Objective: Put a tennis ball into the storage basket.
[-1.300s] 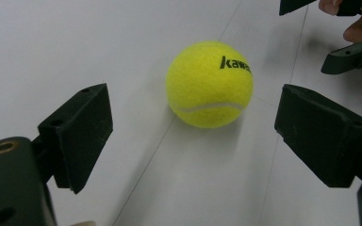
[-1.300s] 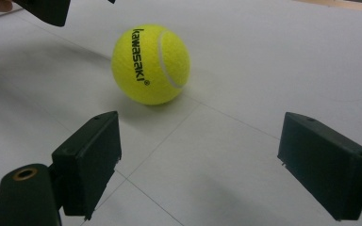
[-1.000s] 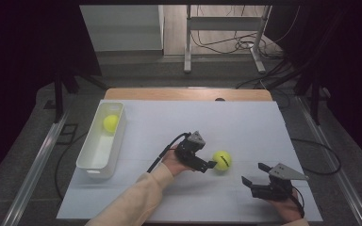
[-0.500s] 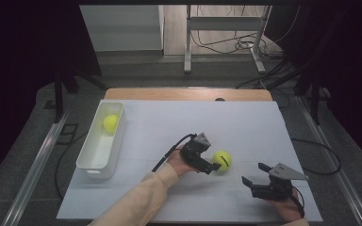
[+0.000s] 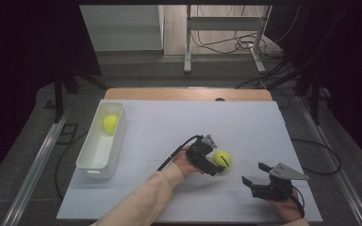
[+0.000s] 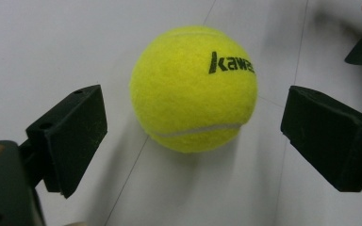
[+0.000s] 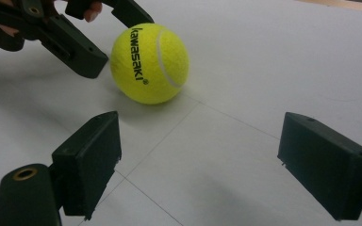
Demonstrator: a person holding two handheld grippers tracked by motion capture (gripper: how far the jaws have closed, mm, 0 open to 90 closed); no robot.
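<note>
Closing in from the high view, left gripper has slid right to bracket the tennis ball mid-table; left gripper view: jaws wide, nothing gripped; right gripper idle, spread, empty—grasp likely next.

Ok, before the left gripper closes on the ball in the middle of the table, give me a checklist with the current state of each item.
1. Left gripper open wide enough: ok, both jaws stand apart from the tennis ball, with a gap on each side.
2. Ball centred between the jaws: ok, roughly midway in the left gripper view.
3. Ball at rest on the white table cover: ok; no blur on it.
4. Right gripper out of the way: ok, open and apart from the ball in the high view.
5. Jaws far enough forward to grip at the ball's widest part: cannot tell.
6. White bin has room: ok, it holds one other ball.
</note>
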